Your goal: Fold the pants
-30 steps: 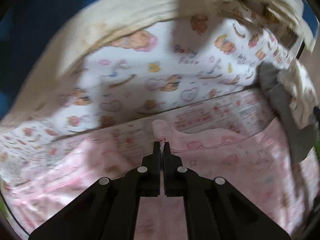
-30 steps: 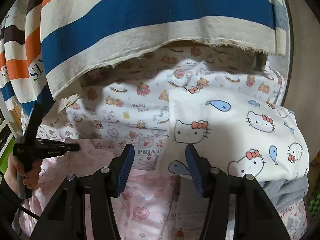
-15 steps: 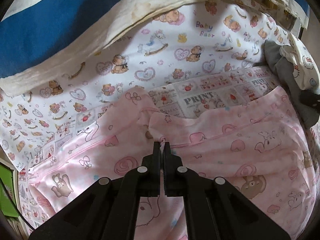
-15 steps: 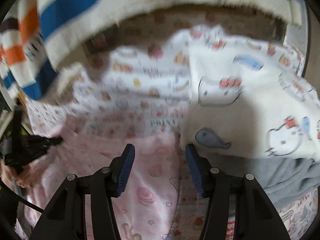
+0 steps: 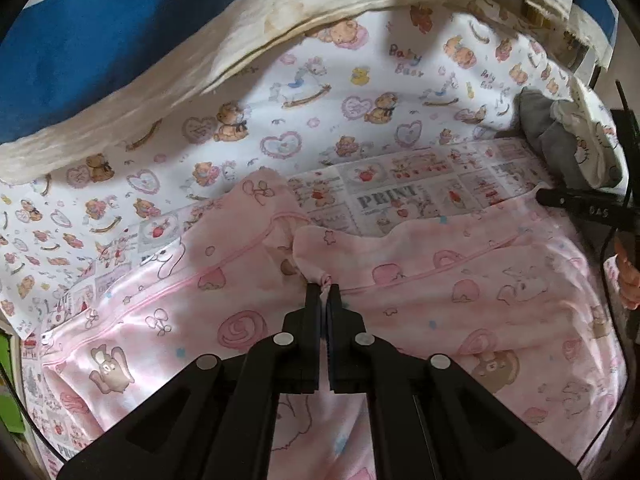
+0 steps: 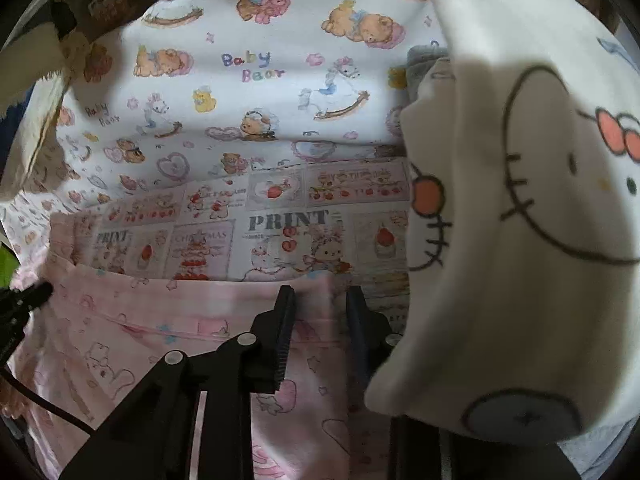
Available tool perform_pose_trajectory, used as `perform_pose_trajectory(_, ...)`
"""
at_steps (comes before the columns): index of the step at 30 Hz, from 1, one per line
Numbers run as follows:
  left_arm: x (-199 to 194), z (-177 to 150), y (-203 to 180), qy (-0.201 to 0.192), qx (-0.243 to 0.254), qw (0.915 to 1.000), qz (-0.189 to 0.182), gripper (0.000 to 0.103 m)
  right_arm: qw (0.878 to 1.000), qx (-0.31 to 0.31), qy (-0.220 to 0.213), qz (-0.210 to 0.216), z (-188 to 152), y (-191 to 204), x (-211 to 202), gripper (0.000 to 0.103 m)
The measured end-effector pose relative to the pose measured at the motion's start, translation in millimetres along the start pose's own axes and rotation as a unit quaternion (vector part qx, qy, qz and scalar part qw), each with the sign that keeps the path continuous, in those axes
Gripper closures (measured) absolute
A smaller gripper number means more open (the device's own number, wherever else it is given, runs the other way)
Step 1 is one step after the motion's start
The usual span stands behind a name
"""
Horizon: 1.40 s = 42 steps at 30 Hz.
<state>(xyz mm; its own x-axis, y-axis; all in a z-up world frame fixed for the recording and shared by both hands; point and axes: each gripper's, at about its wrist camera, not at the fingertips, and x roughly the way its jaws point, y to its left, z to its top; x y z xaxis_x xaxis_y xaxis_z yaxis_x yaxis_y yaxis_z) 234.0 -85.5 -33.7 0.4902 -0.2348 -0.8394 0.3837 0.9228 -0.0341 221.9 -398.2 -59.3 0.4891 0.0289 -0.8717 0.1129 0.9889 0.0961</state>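
1. Pink cotton, thin and printed with small animals: the pants (image 5: 460, 300) lie spread over a patchwork sheet (image 5: 384, 196) on what I take to be a bed, with the teddy-bear sheet (image 5: 280, 92) rising behind it.
2. My left tool (image 5: 324, 286) is clamped on a small bunched pinch of the pink cloth at its upper edge. I hold it low so that, as I judge it, the edge stays put while the other side is gathered.
3. From that pinch the fabric runs away on both sides, one lobe (image 5: 256, 204) reaching up to the left, the broad part to the right.
4. My right tool (image 6: 320, 294) sits over the pants' far edge, pink cloth between its two sides. They are closing and stand apart; I cannot see the pads pressing yet.
5. Just right of it, a white cat-print garment (image 6: 520, 200) on a grey one (image 6: 424, 60) crowds in, overlapping that tool's right side.
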Motion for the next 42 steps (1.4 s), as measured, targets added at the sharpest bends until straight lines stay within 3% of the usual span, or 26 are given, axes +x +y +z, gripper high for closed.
perform_pose_trajectory(1, -1, 1, -1, -0.002, 0.001, 1.0, -0.001, 0.101, 1.0, -0.002, 0.0, 0.005, -1, 0, 0, 0.092)
perform_pose_trajectory(4, 0, 4, -2, -0.002, 0.003, 0.9999, -0.01, 0.096, 1.0, 0.002, -0.015, -0.009, -5, 1, -5, 0.098)
perform_pose_trajectory(9, 7, 13, -2, 0.012, -0.011, 0.9989, -0.045, 0.087, 0.997, 0.016, -0.06, -0.049, -6, -4, -21, 0.098)
perform_pose_trajectory(15, 23, 34, -8, 0.016, -0.02, 0.9978, -0.061, 0.083, 0.996, -0.002, -0.062, -0.064, -11, 0, -30, 0.098)
perform_pose_trajectory(20, 48, 48, -15, 0.03, -0.014, 0.9994, 0.0, 0.077, 0.996, 0.0, -0.058, -0.065, -4, -6, -31, 0.098)
perform_pose_trajectory(23, 56, 53, -15, 0.028, -0.02, 0.9994, 0.0, 0.078, 0.996, -0.005, -0.06, -0.071, -4, -5, -32, 0.098)
perform_pose_trajectory(25, 56, 56, -15, 0.025, -0.021, 0.9994, -0.013, 0.101, 0.995, -0.007, -0.063, -0.076, -5, -4, -33, 0.098)
perform_pose_trajectory(29, 47, 61, -16, -0.008, -0.014, 0.9997, -0.017, 0.101, 0.994, 0.007, -0.082, -0.073, 1, -8, -37, 0.098)
perform_pose_trajectory(34, 27, 76, -3, -0.072, -0.043, 0.9961, -0.029, 0.101, 0.986, 0.02, -0.133, -0.095, 13, -13, -45, 0.098)
perform_pose_trajectory(38, 43, 90, 0, -0.068, -0.065, 0.9951, -0.032, 0.101, 0.985, 0.027, -0.123, -0.117, 22, -13, -29, 0.098)
perform_pose_trajectory(42, 57, 101, -14, -0.074, -0.042, 0.9961, -0.026, 0.101, 0.98, 0.019, -0.125, -0.15, 24, -6, -19, 0.099)
